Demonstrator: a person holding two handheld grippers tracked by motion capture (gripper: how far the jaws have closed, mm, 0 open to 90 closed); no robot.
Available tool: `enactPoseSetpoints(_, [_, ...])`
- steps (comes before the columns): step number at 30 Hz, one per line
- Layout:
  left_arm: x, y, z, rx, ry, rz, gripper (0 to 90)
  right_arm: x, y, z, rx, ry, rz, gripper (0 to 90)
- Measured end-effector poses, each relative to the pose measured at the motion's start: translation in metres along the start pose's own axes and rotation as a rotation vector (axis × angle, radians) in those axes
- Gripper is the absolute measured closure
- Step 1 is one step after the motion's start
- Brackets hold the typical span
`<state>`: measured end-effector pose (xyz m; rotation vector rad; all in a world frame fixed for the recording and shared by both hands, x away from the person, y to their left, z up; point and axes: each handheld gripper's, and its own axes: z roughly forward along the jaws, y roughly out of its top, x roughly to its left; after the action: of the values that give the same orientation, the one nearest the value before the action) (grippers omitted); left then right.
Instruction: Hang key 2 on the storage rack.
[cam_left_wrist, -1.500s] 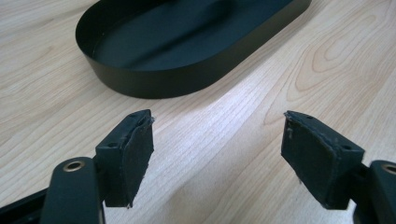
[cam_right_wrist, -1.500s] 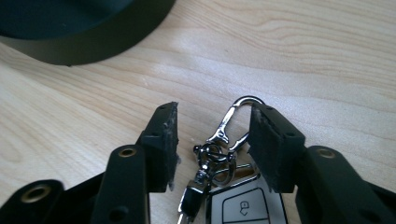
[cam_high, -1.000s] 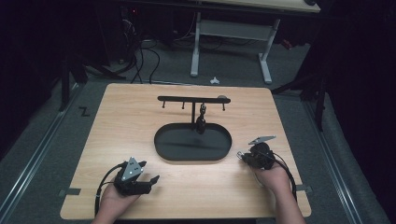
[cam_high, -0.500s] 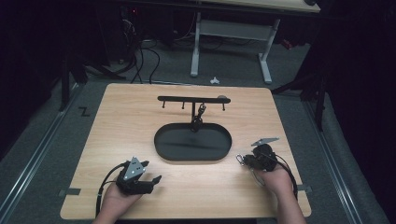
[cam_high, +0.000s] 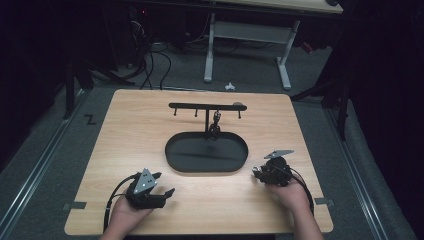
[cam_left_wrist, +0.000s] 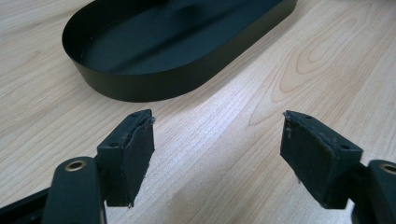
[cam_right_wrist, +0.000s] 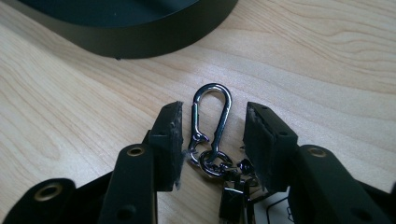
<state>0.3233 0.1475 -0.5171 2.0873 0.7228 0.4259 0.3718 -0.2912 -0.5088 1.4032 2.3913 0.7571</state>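
From above, the left gripper (cam_high: 159, 188) sat low on the near left part of the wooden table (cam_high: 130, 130), a hand wrapped round it. The left gripper view made its state obvious: both black pads (cam_left_wrist: 133, 156) stood wide apart with nothing but bare wood between them, and the black oval tray (cam_left_wrist: 177, 81) lay just ahead of it. In the middle of the table the high view had that same tray, with a black hanger bar (cam_high: 207, 106) standing on a post behind it and something small and dark dangling from one hook, too tiny to make out.

Over on the right, the right gripper (cam_high: 260, 172) was close to the tray's right end, but from above you couldn't really tell what was at its tips. The right gripper view sorted that out: a silver carabiner clip (cam_right_wrist: 212, 121) on a keyring lay flat on the wood between the pads, loop pointing toward the tray wall. The jaws had just been opening, and there were visible gaps either side of the clip, so the clip was released and not pinched
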Motion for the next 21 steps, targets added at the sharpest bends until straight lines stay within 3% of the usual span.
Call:
enactPoseSetpoints(3, [-0.0003, 0.0011, -0.0004, 0.001, 0.003, 0.01, 26.6, 0.0025, -0.0025, -0.0003, -0.012, -0.025, -0.046, 67.4])
enactPoseSetpoints(5, [0.0, 0.0016, -0.0004, -0.003, 0.005, 0.009, 26.6, 0.0041, -0.0035, -0.0011, -0.012, -0.028, -0.046, 73.5])
enactPoseSetpoints(21, [-0.0009, 0.0005, -0.0023, 0.001, 0.009, 0.01, 26.8, 0.0082, -0.0002, -0.0002, -0.007, -0.04, -0.041, 75.1])
